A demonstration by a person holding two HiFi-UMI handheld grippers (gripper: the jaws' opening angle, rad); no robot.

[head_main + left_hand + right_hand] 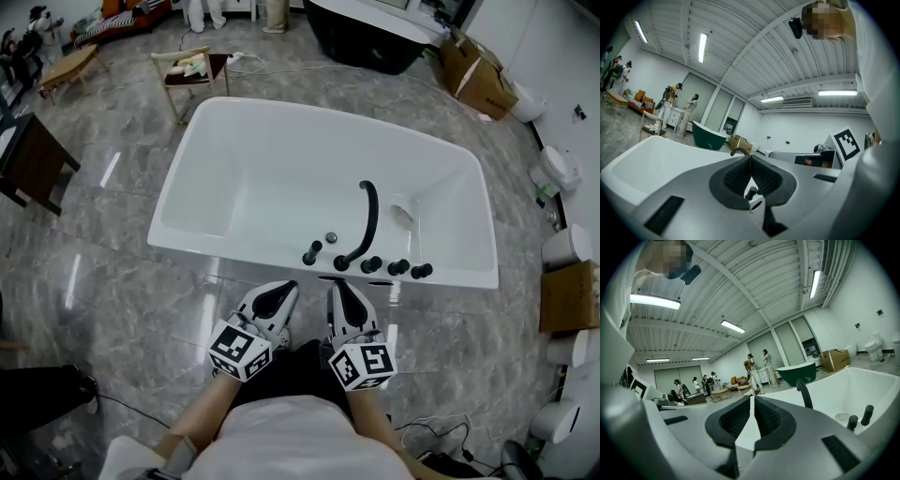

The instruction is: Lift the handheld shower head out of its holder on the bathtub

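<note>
Closest in, the left gripper (284, 289) and the right gripper (338, 286) hover side by side above the marble floor (122, 300), just short of the white bathtub (225, 251). Both are clenched on nothing, the pads pressed together. On the tub's near rim, just beyond their tips, the black handheld shower head (312, 251) stands upright in its holder, apart from both grippers and left of the curved black spout (367, 223) and three black knobs (398, 267). Past the tub stand a wooden chair (192, 67), a dark tub (366, 37) and cardboard boxes (478, 80).
</note>
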